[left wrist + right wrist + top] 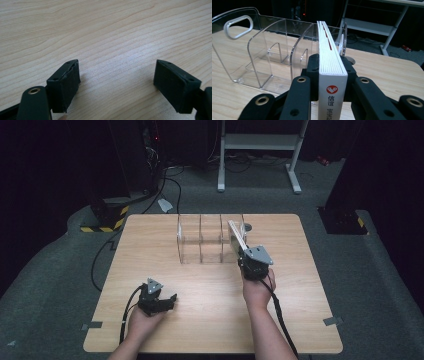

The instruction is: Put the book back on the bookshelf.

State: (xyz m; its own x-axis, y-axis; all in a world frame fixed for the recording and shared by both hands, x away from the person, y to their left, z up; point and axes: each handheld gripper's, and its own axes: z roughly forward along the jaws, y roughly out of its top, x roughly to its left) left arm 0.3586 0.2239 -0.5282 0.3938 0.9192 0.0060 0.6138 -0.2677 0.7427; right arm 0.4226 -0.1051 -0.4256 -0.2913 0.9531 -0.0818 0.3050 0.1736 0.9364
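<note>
Near left: left gripper [167,301] resting low over bare table [150,240], jaws apart, nothing between. Farther right: right gripper [331,72] clamped on white book [329,50], spine nearest, long axis running away toward the clear rack [262,50], at its right end compartment.

Left gripper [170,299] and right gripper [245,255] — matte black bodies, each topped by a grey three-cornered plate with dark screws. Black cable trails back from each along a bare forearm. Jaw pads black, ribbed, rectangular — brass-ringed pivot holes on the black linkage arms.
</note>
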